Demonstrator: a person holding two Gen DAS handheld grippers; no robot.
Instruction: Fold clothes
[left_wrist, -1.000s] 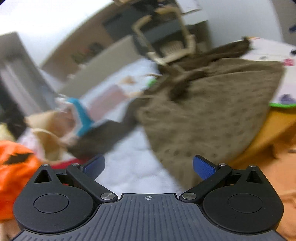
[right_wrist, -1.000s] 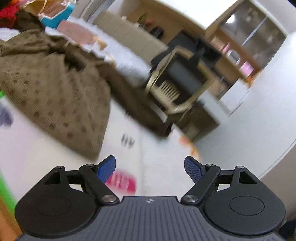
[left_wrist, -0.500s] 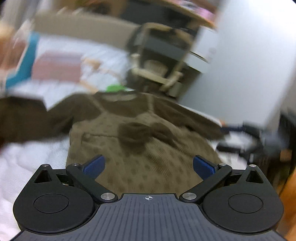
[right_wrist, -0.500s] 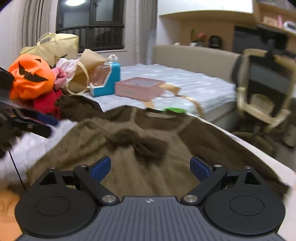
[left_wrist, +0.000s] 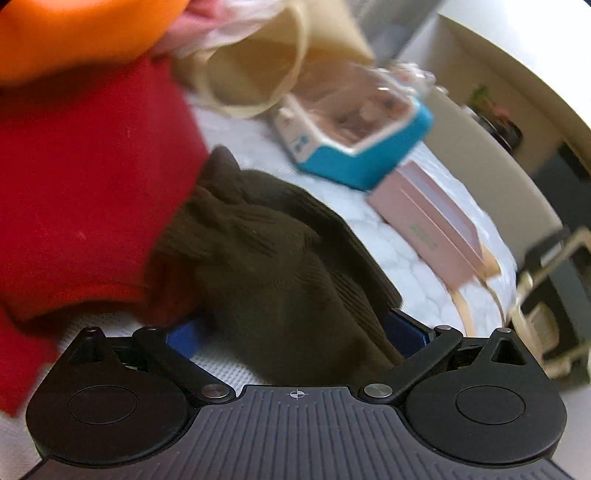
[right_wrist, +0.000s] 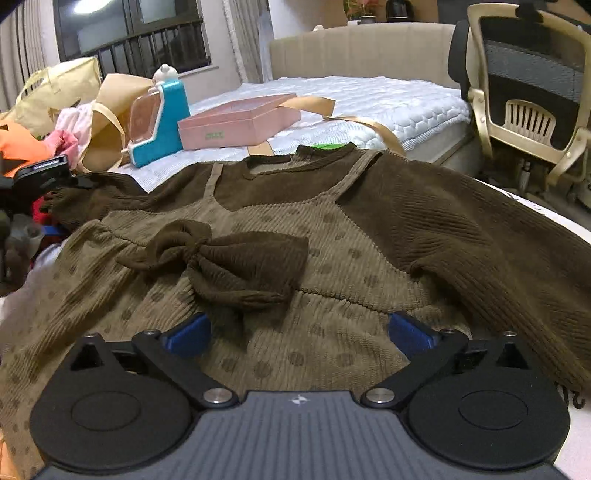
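Since half a second ago, both my grippers have swung: the dress (right_wrist: 295, 266) now lies spread flat, neckline away from me, sleeves running out left and right. Its left sleeve (left_wrist: 280, 280) sits bunched against a red garment (left_wrist: 85, 206), right between the wide-apart fingers of my left gripper (left_wrist: 295, 332), the nearer one. My right gripper (right_wrist: 299, 332) hovers wide open over the skirt.

Left wrist view: heavy motion blur, fisheye curvature at edges. Right wrist view: sharp; round ceiling-light glare (right_wrist: 85, 5) upper left.
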